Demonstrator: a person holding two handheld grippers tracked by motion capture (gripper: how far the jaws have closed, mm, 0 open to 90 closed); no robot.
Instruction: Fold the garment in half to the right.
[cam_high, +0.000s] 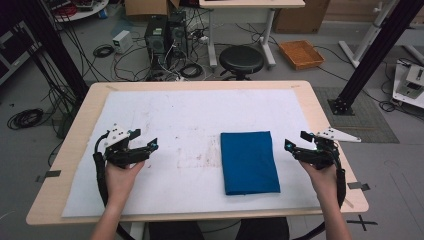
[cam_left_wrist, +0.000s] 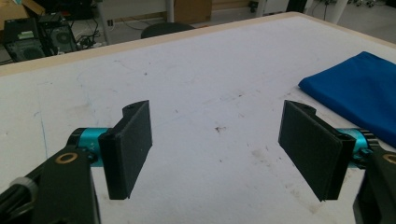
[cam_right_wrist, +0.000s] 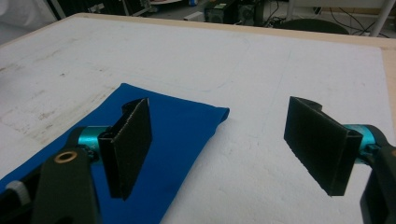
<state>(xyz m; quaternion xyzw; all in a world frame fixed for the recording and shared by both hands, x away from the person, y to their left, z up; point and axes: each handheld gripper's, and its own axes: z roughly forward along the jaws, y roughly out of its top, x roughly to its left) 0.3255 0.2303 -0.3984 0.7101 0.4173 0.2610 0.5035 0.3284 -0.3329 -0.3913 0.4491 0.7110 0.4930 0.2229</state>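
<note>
A folded blue cloth (cam_high: 249, 162) is laid flat on the white mat (cam_high: 175, 125), right of centre, untouched. The right gripper (cam_high: 295, 141) is held just beside its right edge, jaws spread wide, nothing between them. The left gripper (cam_high: 145, 140) is held well apart on the mat's left side, jaws likewise released and empty. The mat is stained near the middle.

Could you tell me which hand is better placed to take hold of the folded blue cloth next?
The right. The right tool stands open just off the blue cloth, whose edge lies below its jaws in its own view. The left tool, also open, has bare white mat between.
</note>
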